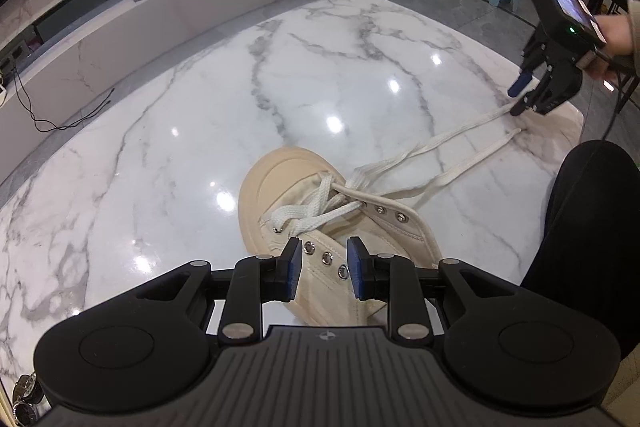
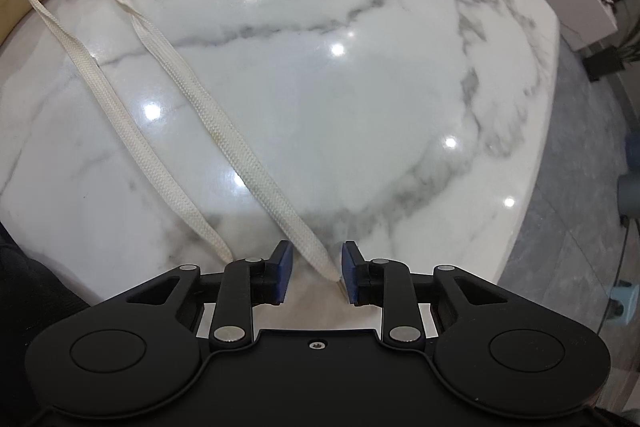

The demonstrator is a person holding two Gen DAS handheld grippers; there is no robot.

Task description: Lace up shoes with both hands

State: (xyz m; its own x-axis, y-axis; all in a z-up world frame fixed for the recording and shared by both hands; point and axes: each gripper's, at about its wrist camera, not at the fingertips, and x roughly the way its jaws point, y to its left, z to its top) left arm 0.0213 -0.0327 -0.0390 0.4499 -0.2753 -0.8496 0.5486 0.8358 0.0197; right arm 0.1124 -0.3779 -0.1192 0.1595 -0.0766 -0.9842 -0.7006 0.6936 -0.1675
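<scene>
While lower eyelets of the shoe [image 1: 320,227] are crossed, upper ones sit bare; lace [image 2: 224,131] ends trail across the table [image 1: 200,107]; both hand-held grippers gape, left [image 1: 324,267] astride the shoe, right [image 2: 314,277] around a lace tip.

- The left gripper [image 1: 324,269] is low in its own wrist view, its jaws parted and its blue pads [image 1: 294,269] standing apart with nothing pinched between them.
- The right gripper [image 2: 314,277] also has its jaws spread; its blue pads [image 2: 285,277] face each other across a clear gap.
- In the left wrist view the right gripper [image 1: 524,95] sits far right, tilted downward, fingers pointing down and left.
- A hand [image 1: 616,35] grips its rear, a pale sleeve [image 1: 635,23] at the wrist.
</scene>
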